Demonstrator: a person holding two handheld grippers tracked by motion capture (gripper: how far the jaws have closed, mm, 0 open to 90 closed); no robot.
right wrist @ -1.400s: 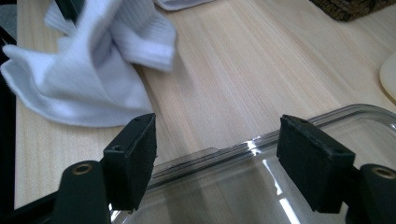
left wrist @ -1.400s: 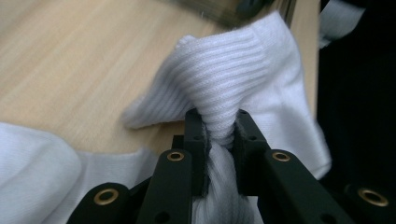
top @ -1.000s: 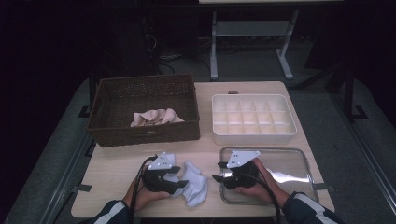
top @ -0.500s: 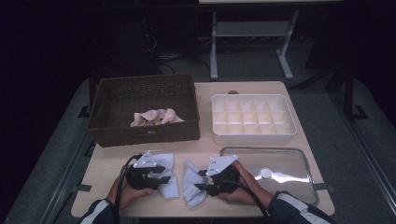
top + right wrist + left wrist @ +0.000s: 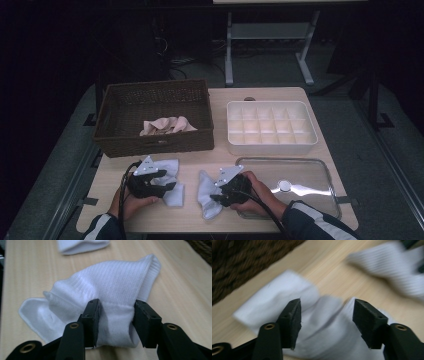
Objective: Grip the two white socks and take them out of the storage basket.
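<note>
Lying on the wooden table (image 5: pixel 310 155) near its front edge are two white socks, one under each gripper. The left gripper (image 5: pixel 167 186) sits over the left sock (image 5: pixel 172 192), just in front of the brown wicker basket (image 5: pixel 152 145); in the left gripper view its jaws stand apart with that sock (image 5: pixel 322 322) bunched between them, the pads clear of the cloth, having just been opening. The right gripper (image 5: pixel 216 197) is clamped on the right sock (image 5: pixel 206 197): in the right gripper view both pads press a raised fold of the ribbed sock (image 5: pixel 115 287), whose cuff end points away from the camera. The two socks lie near each other but apart. A crumpled beige cloth (image 5: pixel 167 125) rests inside the basket. Behind the right hand (image 5: pixel 257 192) stands a white divided organiser tray (image 5: pixel 272 145), and the clear lid (image 5: pixel 300 182) with a round knob lies flat just beside that hand
</note>
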